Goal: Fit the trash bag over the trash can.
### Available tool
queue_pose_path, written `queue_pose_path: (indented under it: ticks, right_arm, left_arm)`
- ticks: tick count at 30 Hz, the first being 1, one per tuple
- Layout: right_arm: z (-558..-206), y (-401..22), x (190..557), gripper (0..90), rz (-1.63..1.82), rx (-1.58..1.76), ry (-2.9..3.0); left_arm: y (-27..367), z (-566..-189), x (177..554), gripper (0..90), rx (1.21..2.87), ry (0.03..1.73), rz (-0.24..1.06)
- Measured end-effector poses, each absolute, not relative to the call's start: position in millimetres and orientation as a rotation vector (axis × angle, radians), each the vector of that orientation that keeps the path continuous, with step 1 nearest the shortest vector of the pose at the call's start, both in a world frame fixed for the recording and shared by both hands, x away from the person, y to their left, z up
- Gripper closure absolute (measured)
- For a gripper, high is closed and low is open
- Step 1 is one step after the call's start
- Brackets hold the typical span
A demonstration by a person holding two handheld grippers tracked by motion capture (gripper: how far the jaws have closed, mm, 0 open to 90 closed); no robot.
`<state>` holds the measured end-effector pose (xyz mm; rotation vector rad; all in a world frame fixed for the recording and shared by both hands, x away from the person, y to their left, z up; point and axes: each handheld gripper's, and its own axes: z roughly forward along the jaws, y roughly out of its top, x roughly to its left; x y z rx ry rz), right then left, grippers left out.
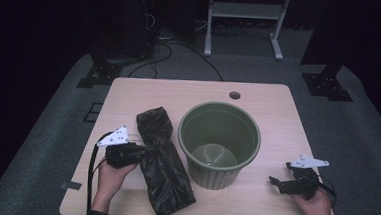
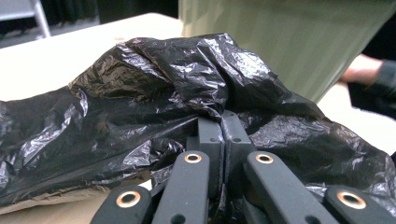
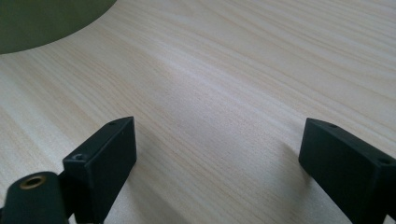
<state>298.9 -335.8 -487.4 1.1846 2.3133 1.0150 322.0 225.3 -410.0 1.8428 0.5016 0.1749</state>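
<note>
A crumpled black plastic bag (image 1: pixel 162 161) lies lengthwise on the wooden table (image 1: pixel 199 90), just left of a green ribbed bin (image 1: pixel 219 142). My left gripper (image 1: pixel 146 151) comes at the bag from the left and is shut on a fold of it near its middle. In the left gripper view the two jaws meet tight on the black bag (image 2: pixel 154 93), with the green bin (image 2: pixel 289 37) behind. My right gripper (image 1: pixel 280 179) rests low at the table's right front, open, its jaws wide apart over bare wood (image 3: pixel 219 140). A corner of the bin (image 3: pixel 46 21) shows at upper left there.
The bin stands upright and empty at the table's middle. A round cable hole (image 1: pixel 235 95) sits near the table's far edge. Beyond the table are a white frame (image 1: pixel 244 20), black stands and cables on the grey floor.
</note>
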Motion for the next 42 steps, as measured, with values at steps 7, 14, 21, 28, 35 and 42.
queue_pose_path:
  ticks: [7, 14, 21, 28, 35, 42]
  right_arm:
    - [-487.4, -336.1, 299.6, 9.9, 1.012, 1.181, 2.314]
    - [-487.4, -336.1, 299.6, 9.9, 1.012, 1.182, 2.314]
    - [-487.4, -336.1, 299.8, 10.0, 1.012, 1.183, 2.312]
    - [-487.4, -336.1, 299.8, 10.0, 1.012, 1.183, 2.312]
    - [-487.4, -336.2, 299.9, 10.0, 1.012, 1.183, 2.312]
    - [-487.4, -336.2, 299.9, 10.0, 1.012, 1.183, 2.312]
  left_arm:
    - [229.7, -393.1, 319.2, 88.6, 1.773, 0.430, 0.153]
    - [231.9, -367.8, 312.5, 88.6, 1.706, 0.349, 0.135]
    - [231.8, -342.1, 313.4, 88.5, 1.633, 0.286, 0.112]
    - [219.1, -321.1, 319.5, 88.5, 1.603, 0.232, 0.091]
    - [197.5, -303.5, 327.8, 88.5, 1.569, 0.143, 0.039]
    - [169.9, -287.9, 330.4, 88.5, 1.551, 0.049, -0.009]
